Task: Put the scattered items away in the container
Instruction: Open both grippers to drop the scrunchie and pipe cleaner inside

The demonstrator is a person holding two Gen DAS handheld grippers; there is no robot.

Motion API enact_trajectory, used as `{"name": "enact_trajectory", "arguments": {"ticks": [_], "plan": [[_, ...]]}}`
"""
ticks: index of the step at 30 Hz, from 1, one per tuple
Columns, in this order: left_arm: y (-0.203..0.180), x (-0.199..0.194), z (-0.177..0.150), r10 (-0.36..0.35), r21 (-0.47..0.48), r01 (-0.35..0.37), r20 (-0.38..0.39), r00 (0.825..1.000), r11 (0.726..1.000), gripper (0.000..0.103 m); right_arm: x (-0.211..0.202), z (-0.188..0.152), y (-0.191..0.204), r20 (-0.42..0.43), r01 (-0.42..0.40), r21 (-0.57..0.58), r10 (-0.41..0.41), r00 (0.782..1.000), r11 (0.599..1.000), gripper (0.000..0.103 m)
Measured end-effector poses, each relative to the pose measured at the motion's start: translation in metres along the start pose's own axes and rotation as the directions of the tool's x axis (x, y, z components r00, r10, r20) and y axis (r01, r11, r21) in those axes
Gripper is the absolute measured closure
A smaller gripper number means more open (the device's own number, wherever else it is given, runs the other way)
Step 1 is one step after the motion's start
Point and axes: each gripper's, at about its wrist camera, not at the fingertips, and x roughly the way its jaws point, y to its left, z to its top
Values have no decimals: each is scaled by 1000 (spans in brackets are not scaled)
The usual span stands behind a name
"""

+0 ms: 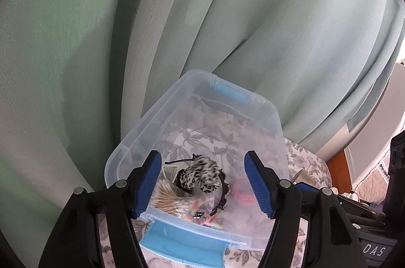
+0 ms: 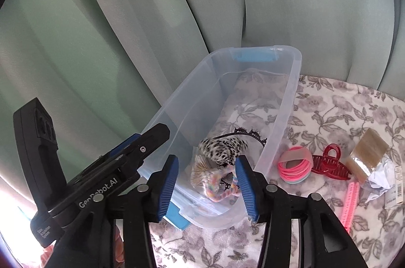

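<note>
A clear plastic container with blue latches stands on a floral cloth. Inside it lie a black headband with a spotted bow, a bag of cotton swabs and a rainbow hair tie. My left gripper hangs open over the near end of the bin with nothing between its pads. My right gripper also stands open above the container, over the bow and the rainbow tie. Outside, to the right, lie pink hair ties, a red claw clip, a brush and a pink comb.
A pale green curtain hangs right behind the bin. The floral cloth reaches to the right edge. A crumpled paper tag lies by the brush. Dark equipment stands at the far right of the left wrist view.
</note>
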Motion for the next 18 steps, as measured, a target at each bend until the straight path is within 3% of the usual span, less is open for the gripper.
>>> {"name": "enact_trajectory", "arguments": {"ticks": [11, 18], "plan": [[-32, -27, -3, -9, 59, 7, 33, 999, 998, 33, -57, -9, -19, 117, 11, 58, -18, 993, 998, 48], [-64, -42, -15, -20, 89, 15, 56, 998, 996, 33, -104, -32, -45, 230, 23, 139, -55, 972, 990, 39]]}}
